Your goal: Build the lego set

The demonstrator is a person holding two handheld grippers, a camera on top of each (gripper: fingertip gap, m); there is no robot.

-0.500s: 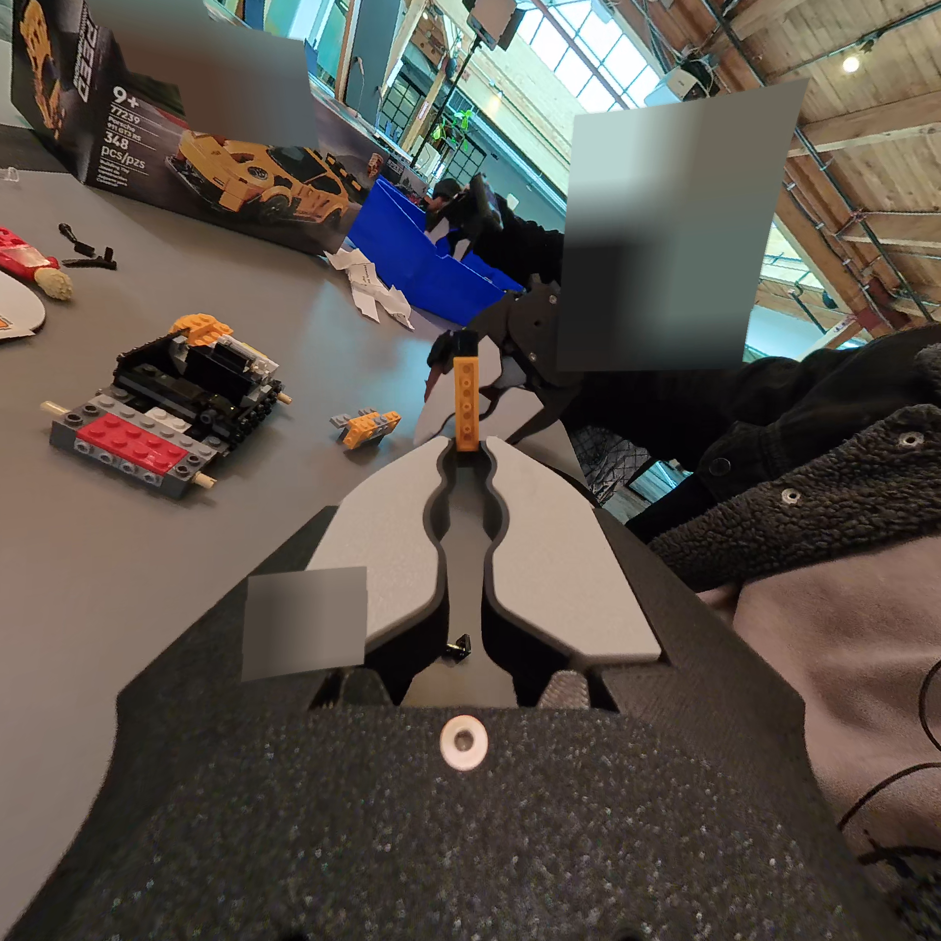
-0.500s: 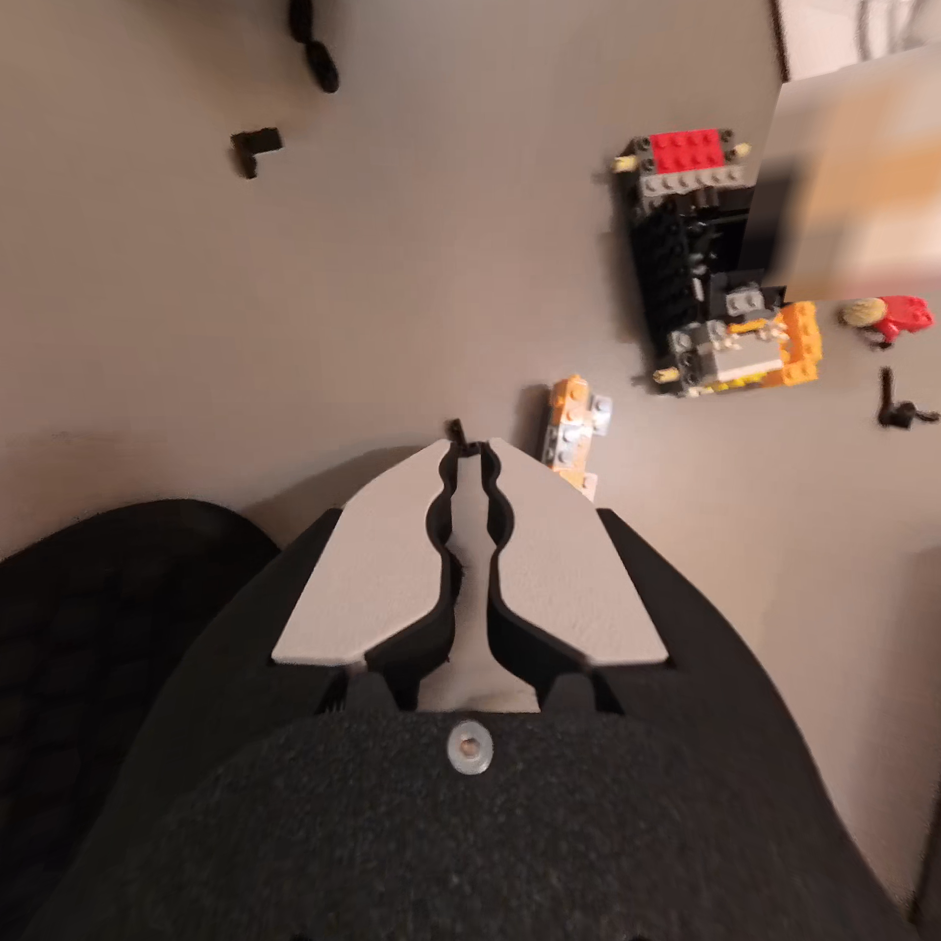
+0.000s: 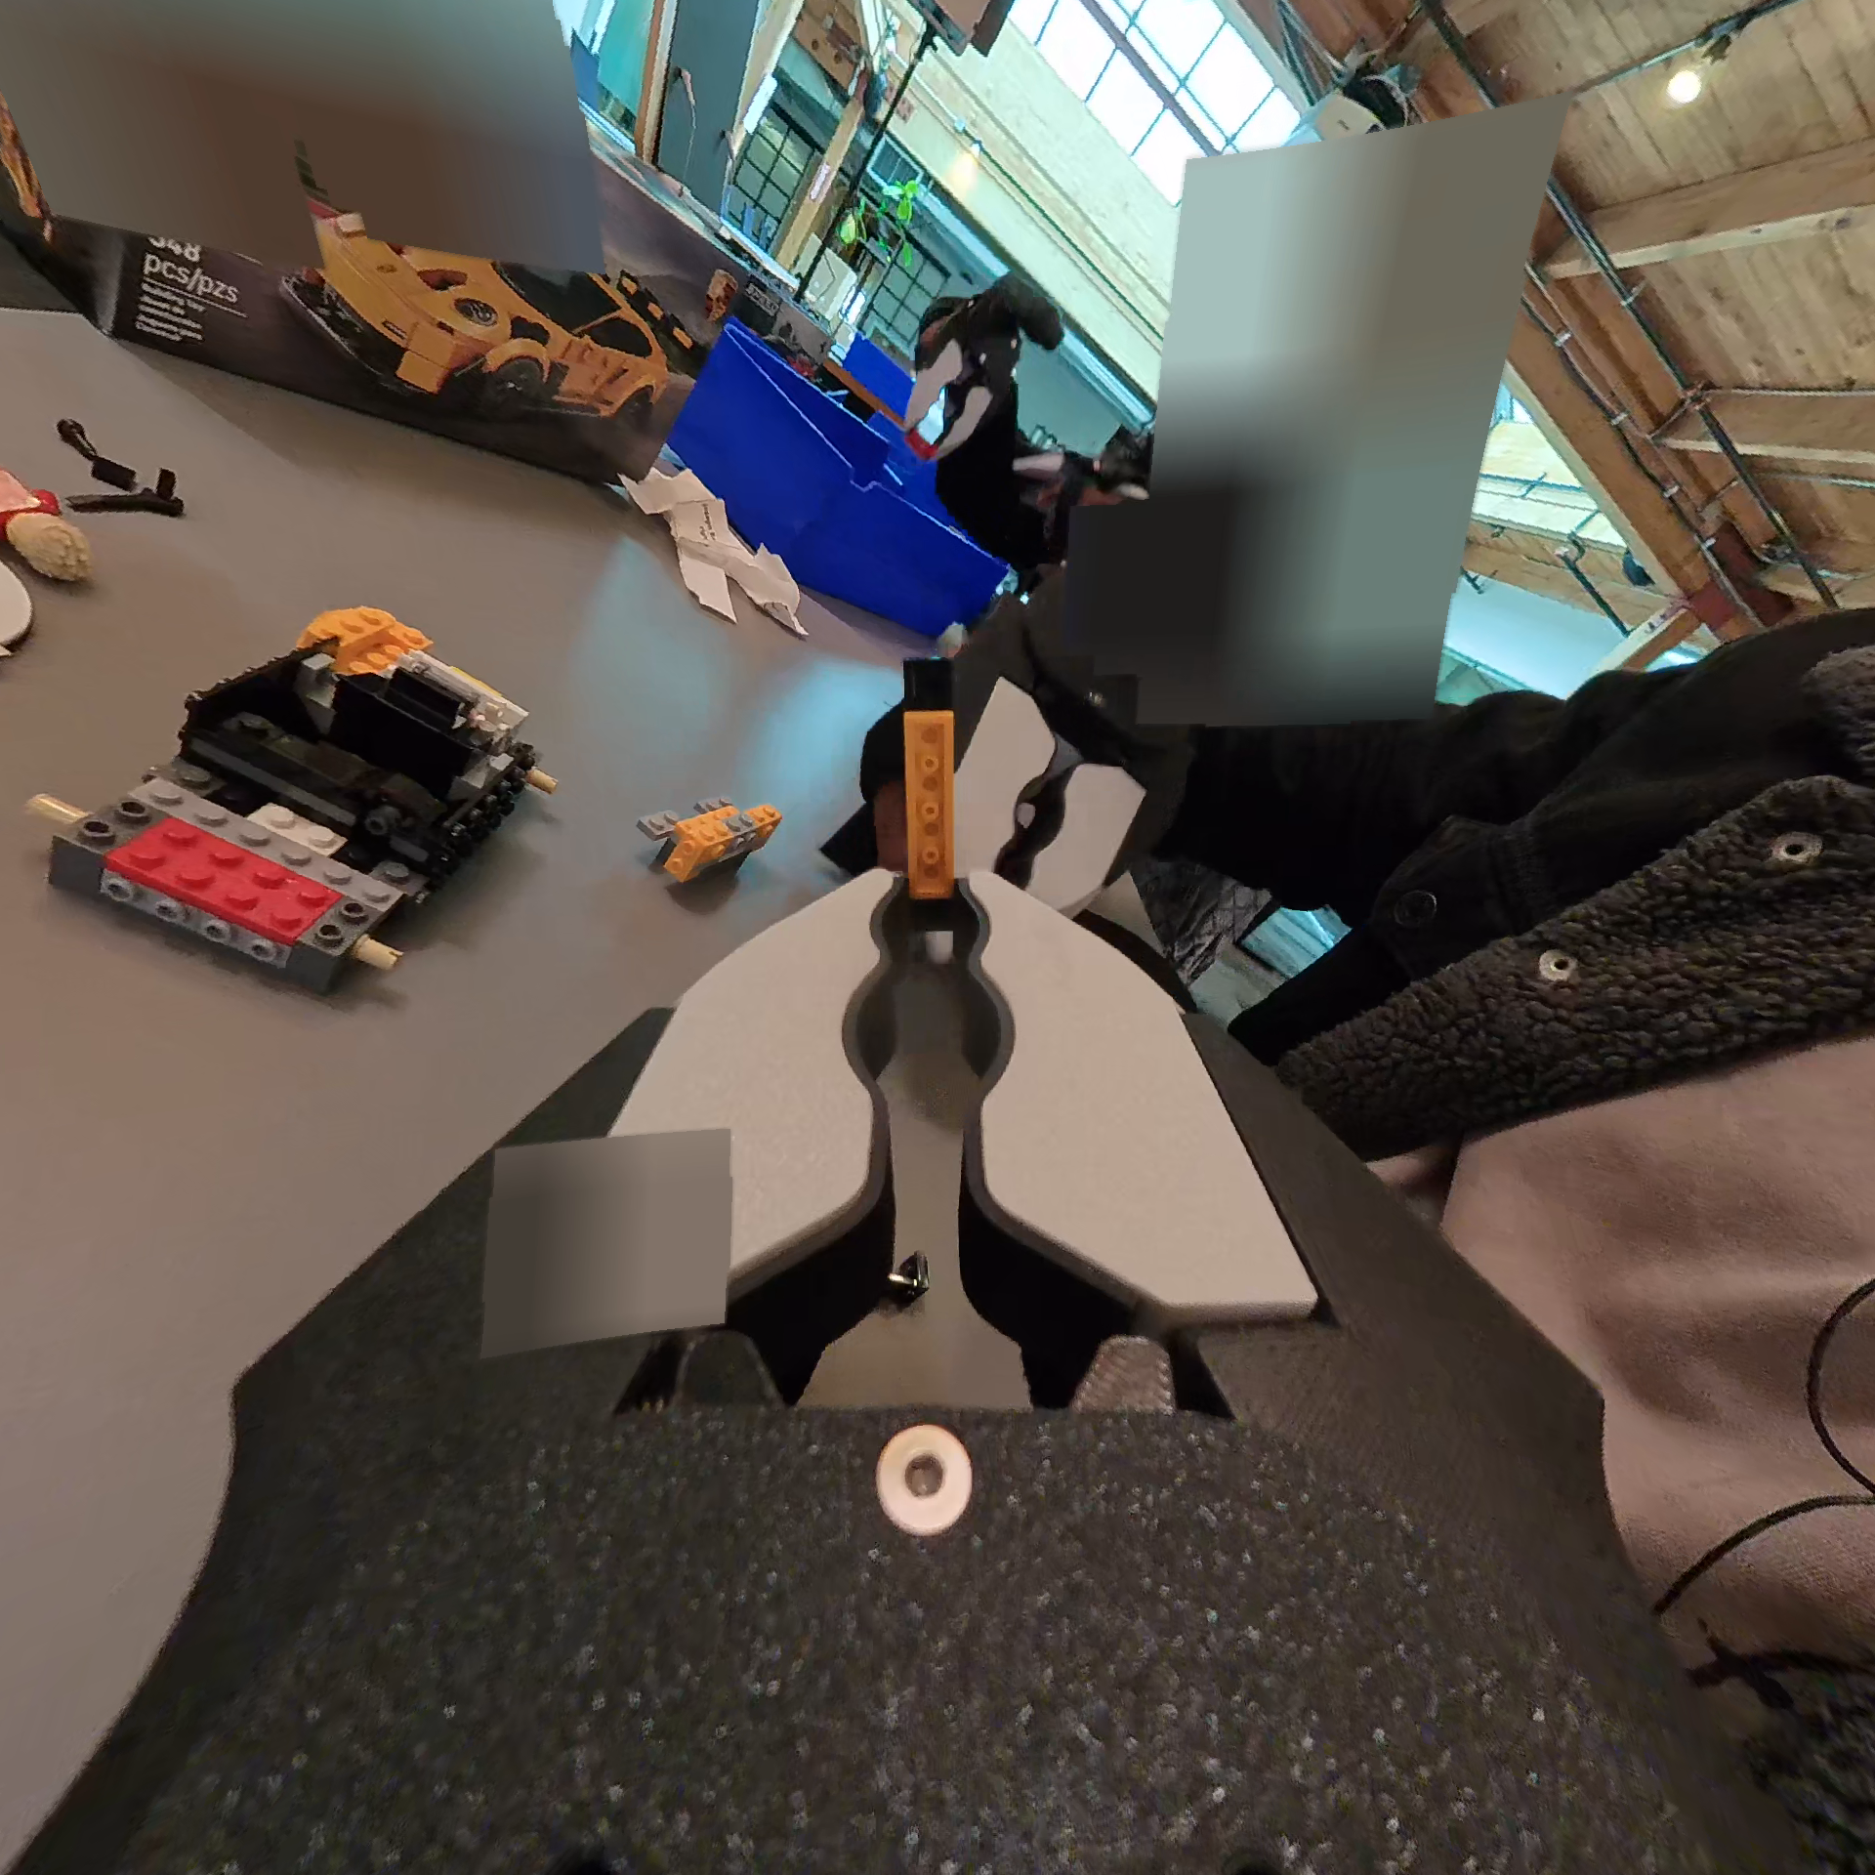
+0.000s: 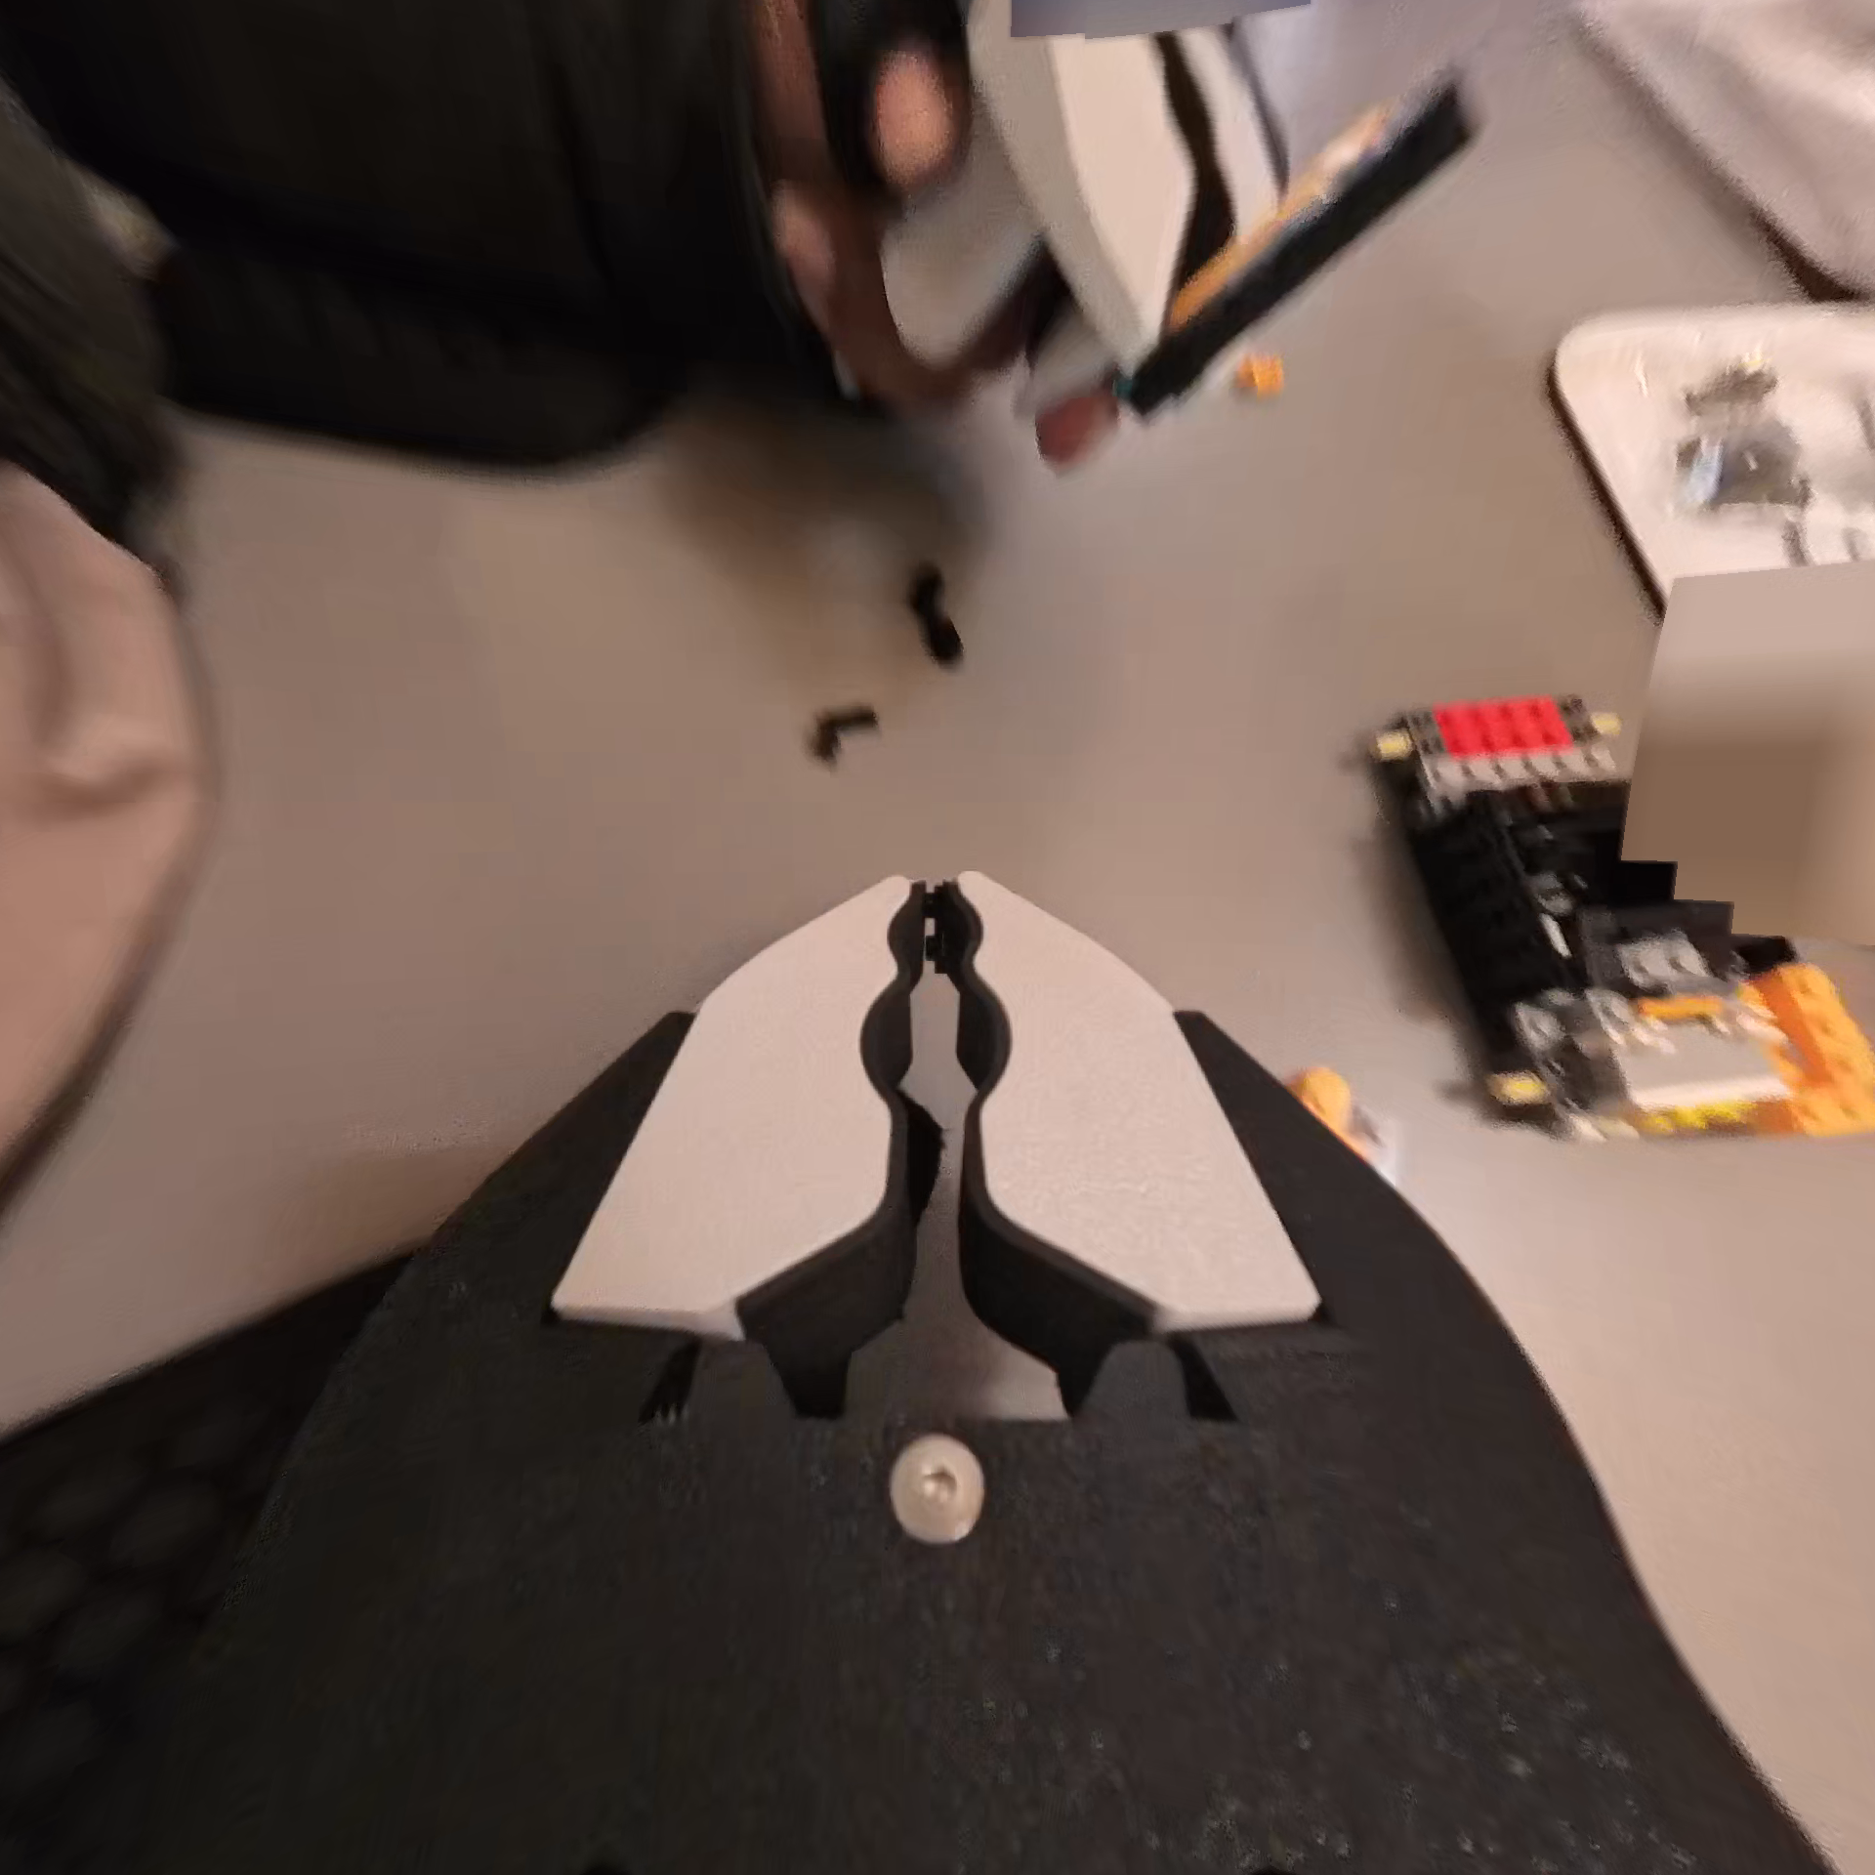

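My left gripper [image 3: 931, 893] is shut on the lower end of an orange holed beam [image 3: 930, 802], which stands upright with a black piece [image 3: 928, 685] on its top. Just behind it are the white fingers [image 3: 1091, 812] of my right gripper. My right gripper [image 4: 933, 898] is shut on a small black piece [image 4: 933, 918] above the table. The left gripper's fingers [image 4: 1096, 183] show blurred at the top of the right wrist view, with the beam [image 4: 1309, 233]. The part-built car chassis [image 3: 284, 812] [image 4: 1583, 913] lies on the grey table.
A small orange-grey subassembly [image 3: 710, 832] [image 4: 1329, 1101] lies near the chassis. Loose black parts [image 4: 933, 619] [image 3: 112, 482], a white tray of parts [image 4: 1593, 406], the set's box [image 3: 457, 325], crumpled paper [image 3: 725, 548] and a blue bin [image 3: 812, 477] are around. A person's jacket [image 3: 1573, 964] is at right. My right fingertips sit around 9 centimetres from my left ones.
My right gripper has swung up with the black piece, so its view now shows the left gripper and beam. The left gripper still holds the beam, which now looks closer.
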